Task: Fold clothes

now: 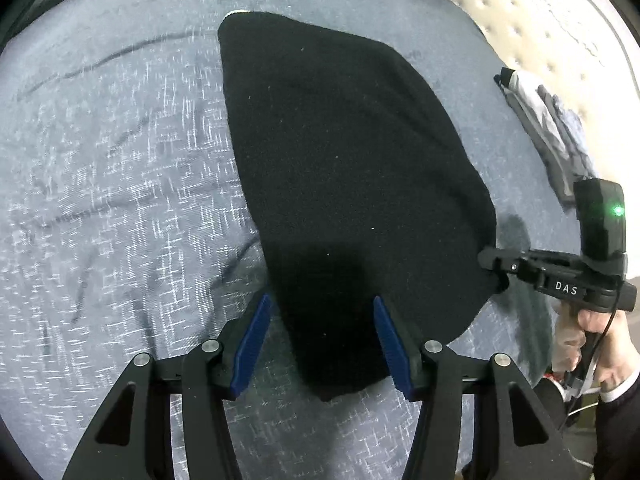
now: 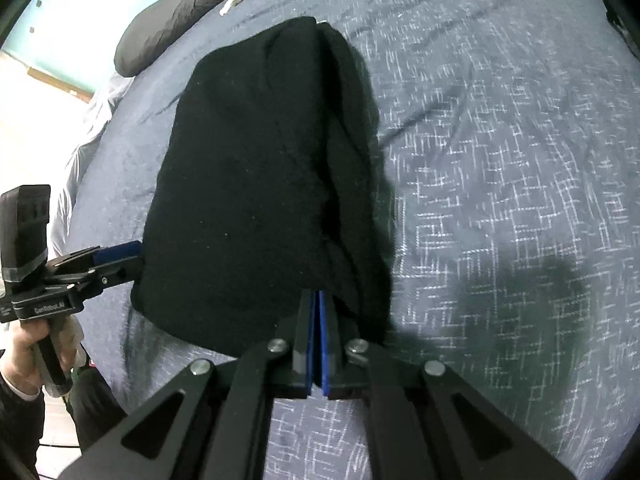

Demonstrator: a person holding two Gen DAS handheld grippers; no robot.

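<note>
A black garment (image 1: 340,152) lies folded into a long shape on the blue-grey patterned bedspread (image 1: 120,160). My left gripper (image 1: 320,304) is open, its blue pads (image 1: 252,340) standing either side of the garment's near corner. In the right wrist view that left gripper (image 2: 136,258) meets the left edge of the garment (image 2: 248,168). My right gripper (image 2: 317,294) is shut, its pads pressed together on the garment's near edge. The left wrist view shows this right gripper (image 1: 486,260) at the cloth's right edge, held by a hand (image 1: 600,340).
A small stack of folded grey clothes (image 1: 548,128) lies at the bed's right edge, beside bare cream mattress (image 1: 560,20). A dark pillow-like bundle (image 2: 172,12) and white cloth (image 2: 92,120) sit at the far left. Open bedspread (image 2: 500,160) stretches to the right.
</note>
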